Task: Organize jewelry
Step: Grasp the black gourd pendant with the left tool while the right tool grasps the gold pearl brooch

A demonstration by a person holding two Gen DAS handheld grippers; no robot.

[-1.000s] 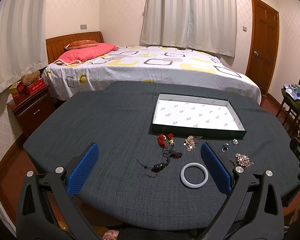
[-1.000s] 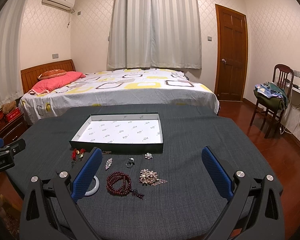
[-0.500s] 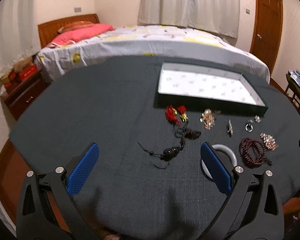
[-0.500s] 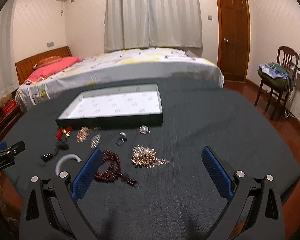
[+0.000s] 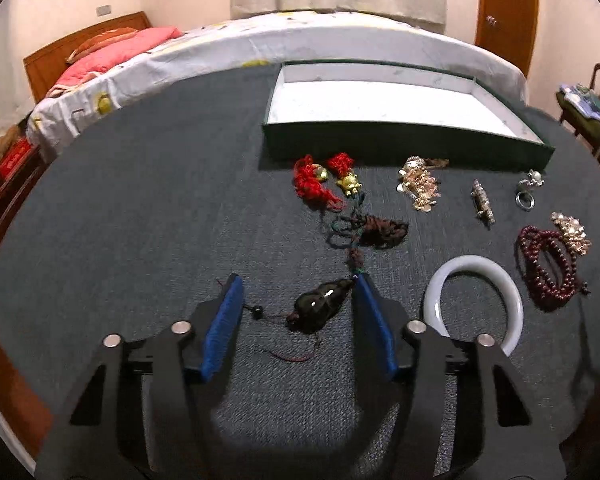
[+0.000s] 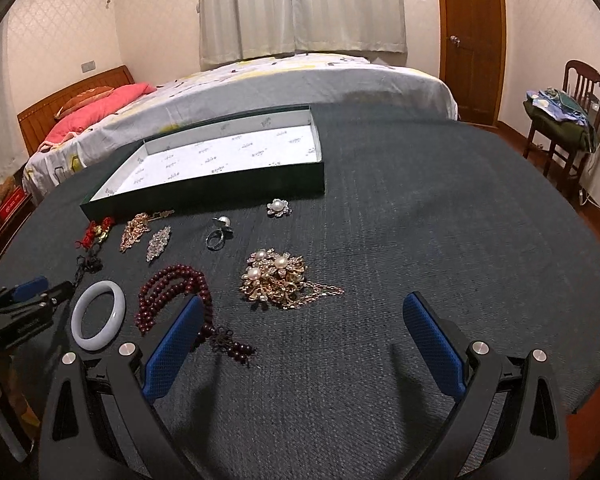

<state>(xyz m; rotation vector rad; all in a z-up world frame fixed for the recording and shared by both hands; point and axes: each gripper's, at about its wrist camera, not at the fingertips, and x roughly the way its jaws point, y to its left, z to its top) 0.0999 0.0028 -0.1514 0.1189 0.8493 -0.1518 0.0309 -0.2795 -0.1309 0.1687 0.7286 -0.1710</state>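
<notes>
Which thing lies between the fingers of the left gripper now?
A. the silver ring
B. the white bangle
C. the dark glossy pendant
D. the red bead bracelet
C: in the left wrist view the dark glossy pendant lies between the fingers of the left gripper.

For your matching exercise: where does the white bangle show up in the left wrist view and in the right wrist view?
Left wrist view: the white bangle lies lower right, partly hidden behind the left gripper's own frame.
Right wrist view: it lies lower left, in full view.
Shared landmark: the dark red bead bracelet lies just right of it in both views.
</notes>
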